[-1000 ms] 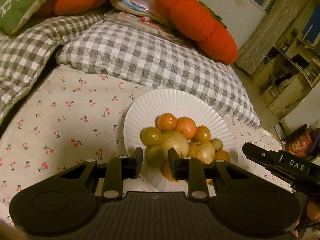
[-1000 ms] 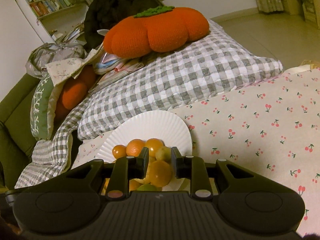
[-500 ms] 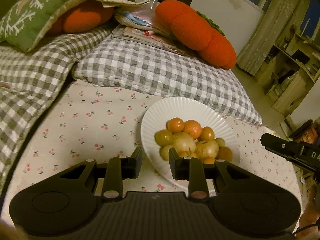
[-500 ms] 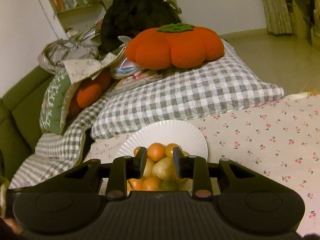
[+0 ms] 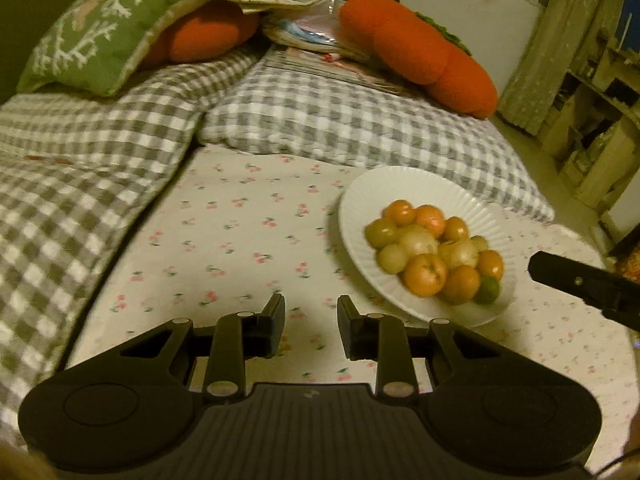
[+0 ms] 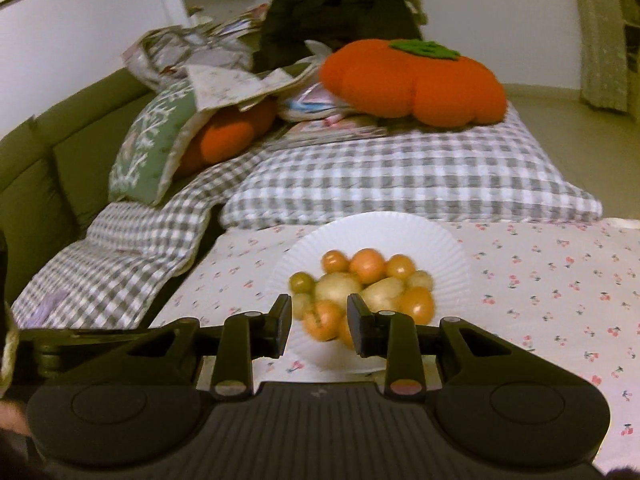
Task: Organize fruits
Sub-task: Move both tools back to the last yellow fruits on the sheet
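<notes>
A white ribbed plate (image 5: 400,184) lies on the cherry-print cloth (image 5: 240,240) and carries a pile of fruit (image 5: 432,256): orange mandarins, pale yellow-green round fruits and one green one at the near edge. My left gripper (image 5: 311,312) hovers over bare cloth left of the plate, shut and holding nothing. One black finger of the right gripper (image 5: 580,284) pokes in just right of the plate. In the right wrist view the right gripper (image 6: 319,312) hangs above the near rim of the plate (image 6: 380,226). Its jaws are parting slightly and hold nothing, with the fruit (image 6: 360,284) showing behind the gap.
Grey checked pillows (image 5: 360,128) border the cloth at the back and left. Orange pumpkin cushions (image 6: 412,80), a green cushion (image 5: 100,40) and stacked papers lie on them. A green sofa (image 6: 48,168) runs along the left. Shelves and floor lie beyond the right side.
Both grippers have pulled back and up from the plate. The left one shifted left, so the plate now sits to its right. The right jaws have parted a little.
</notes>
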Demonstrator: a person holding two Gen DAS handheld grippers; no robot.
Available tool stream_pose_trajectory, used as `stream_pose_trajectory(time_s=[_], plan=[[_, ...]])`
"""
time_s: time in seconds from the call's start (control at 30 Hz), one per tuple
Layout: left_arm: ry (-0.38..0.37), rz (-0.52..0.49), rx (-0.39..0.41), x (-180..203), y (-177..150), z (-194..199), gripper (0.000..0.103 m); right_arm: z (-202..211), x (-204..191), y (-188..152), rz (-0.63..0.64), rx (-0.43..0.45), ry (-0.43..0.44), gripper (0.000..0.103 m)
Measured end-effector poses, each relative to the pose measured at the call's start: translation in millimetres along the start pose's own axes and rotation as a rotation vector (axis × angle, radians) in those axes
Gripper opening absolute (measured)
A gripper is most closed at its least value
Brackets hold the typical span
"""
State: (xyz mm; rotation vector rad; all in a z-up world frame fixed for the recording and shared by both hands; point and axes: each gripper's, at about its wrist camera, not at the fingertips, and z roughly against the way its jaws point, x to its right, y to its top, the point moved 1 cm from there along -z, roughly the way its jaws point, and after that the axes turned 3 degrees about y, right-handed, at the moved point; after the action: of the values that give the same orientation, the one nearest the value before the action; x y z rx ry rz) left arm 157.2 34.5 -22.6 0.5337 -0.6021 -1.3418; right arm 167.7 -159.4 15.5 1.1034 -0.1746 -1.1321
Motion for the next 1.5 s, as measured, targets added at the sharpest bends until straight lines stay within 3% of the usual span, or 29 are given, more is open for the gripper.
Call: stream_pose_trajectory(time_s=[0.3, 0.47, 0.8, 0.97, 1.1, 1.33, 1.43, 1.5], plan=[[0.071, 0.006, 0.015, -24.5, -13.1, 13.2, 0.022, -13.1, -23.7, -17.0, 0.092, -0.051, -0.001, 0.032], [0.073, 0.004, 0.0, -34.5, -22.4, 19.2, 0.031, -20.1, -32.8, -27.9, 0.124, -0.082, 0.001, 0.042], [0.046, 0.021, -0.064, -55.2, -45.5, 26.2, 0.042, -34.6, -52.7, -48.0, 0.191, -0.142, 0.012, 0.049], [-0.008, 0.062, -0.153, -63.4, -60.5, 19.2, 0.046, -39.0, -58.4, -55.4, 0.215, -0.162, 0.014, 0.053], [-0.044, 0.09, -0.215, -63.2, -71.3, 13.5, 0.046, -42.1, -61.0, -60.1, 0.229, -0.177, 0.012, 0.056], [-0.045, 0.007, -0.236, -44.9, -82.4, 9.2, 0.043, -48.4, -65.8, -67.9, 0.252, -0.203, 0.01, 0.059], [-0.028, -0.004, -0.243, -43.2, -85.5, 4.0, 0.034, -51.3, -67.9, -72.3, 0.262, -0.214, 0.011, 0.061], [-0.022, -0.005, -0.248, -43.9, -85.8, 0.7, 0.023, -54.6, -70.1, -76.8, 0.268, -0.225, 0.014, 0.061]])
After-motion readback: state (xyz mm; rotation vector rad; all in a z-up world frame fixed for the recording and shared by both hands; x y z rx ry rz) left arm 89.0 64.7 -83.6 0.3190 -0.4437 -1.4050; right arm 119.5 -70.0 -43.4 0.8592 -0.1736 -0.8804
